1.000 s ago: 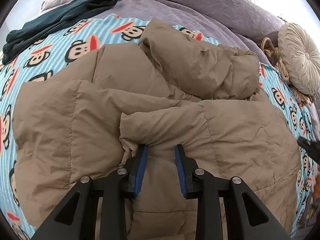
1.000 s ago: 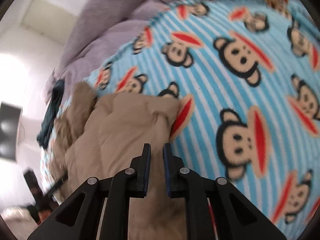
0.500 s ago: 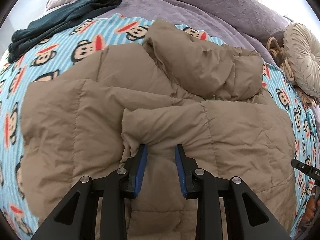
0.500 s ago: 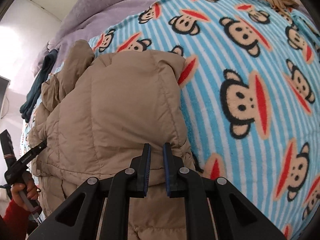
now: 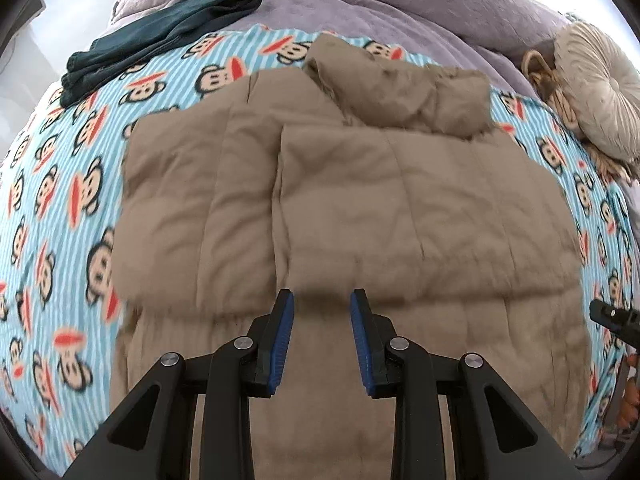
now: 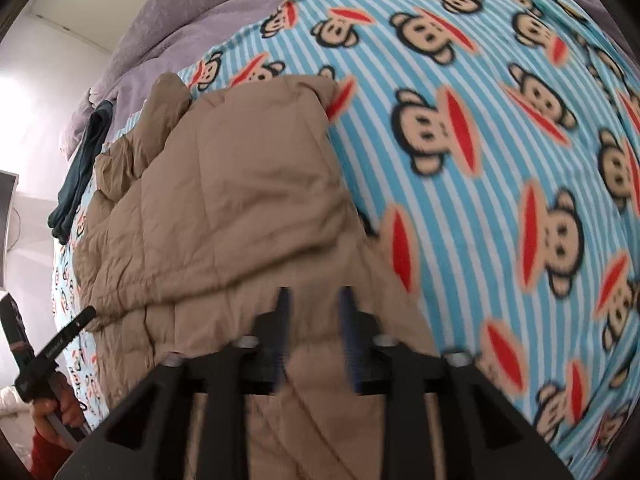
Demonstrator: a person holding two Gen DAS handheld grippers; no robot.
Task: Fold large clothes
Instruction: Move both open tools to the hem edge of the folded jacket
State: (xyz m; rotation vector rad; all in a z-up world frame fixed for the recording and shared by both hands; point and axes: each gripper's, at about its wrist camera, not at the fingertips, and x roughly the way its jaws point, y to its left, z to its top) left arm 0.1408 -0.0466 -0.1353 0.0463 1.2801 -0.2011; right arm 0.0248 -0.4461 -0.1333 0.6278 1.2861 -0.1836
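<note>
Tan quilted puffer jacket [image 5: 360,208] laid folded on the monkey-print striped bed blanket [image 5: 52,208]

Nothing is held: left gripper [image 5: 322,336] jaws stand narrowly apart; right gripper [image 6: 314,340] jaws have just been opening, releasing the fold.

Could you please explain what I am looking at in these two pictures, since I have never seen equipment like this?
There is no robot here: a person holds a hand-operated gripper in each hand, and each one carries a wide-angle camera looking forward along its two fingers. That is why black arms with blue pads fill the bottom of both pictures.

The left gripper shows in the left wrist view, the right gripper in the right wrist view. Both hover over a tan puffer jacket with its sides folded in, lying on a blue striped monkey-print blanket.

Further back lie a dark teal garment, a purple comforter and a round beige cushion.

Nothing is held. The left gripper is open over the jacket; the right gripper's jaws have just been opening, with nothing between them.
</note>
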